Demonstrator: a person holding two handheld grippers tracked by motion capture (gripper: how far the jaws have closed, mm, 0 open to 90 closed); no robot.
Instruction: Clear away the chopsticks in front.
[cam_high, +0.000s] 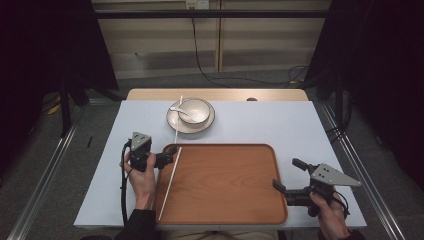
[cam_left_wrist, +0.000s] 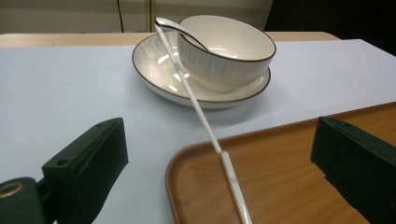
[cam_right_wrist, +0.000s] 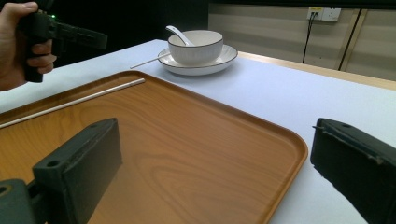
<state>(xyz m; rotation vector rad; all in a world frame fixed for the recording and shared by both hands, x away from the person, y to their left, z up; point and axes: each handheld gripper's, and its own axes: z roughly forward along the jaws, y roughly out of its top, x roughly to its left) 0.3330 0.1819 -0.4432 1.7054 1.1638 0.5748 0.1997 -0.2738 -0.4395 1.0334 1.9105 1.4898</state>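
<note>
A wooden tray (cam_high: 225, 185) lies on the near half of the white bench (cam_high: 280, 122), and everything else is placed here against that tray. Beyond its far left corner stands a pale plate (cam_high: 172, 120) with a dark rim, and a white bowl (cam_high: 195, 110) sits on the plate with a white spoon (cam_high: 179, 110) resting in it, handle leaning over the bowl's left rim. Two thin white chopsticks are in play: one chopstick (cam_high: 169, 183) lies along the tray's left side, running from its far left corner to its near left edge; the second chopstick (cam_high: 178, 114) runs on from that far corner away from the tray, across the plate's left part and past its far rim. In the left gripper view the two sticks meet end to end at the tray's rim. The left gripper (cam_high: 167, 158), held in the person's left hand (cam_high: 141, 177), hovers just outside the tray's left edge near the far corner, and its fingers (cam_left_wrist: 86, 161) stand wide apart with nothing between them, the chopstick line showing in the gap. The right gripper (cam_high: 289, 176), held in the right hand (cam_high: 330, 212), sits just off the tray's right edge toward the near corner, its fingers (cam_right_wrist: 77, 172) likewise spread wide and empty over the tray's rim.
</note>
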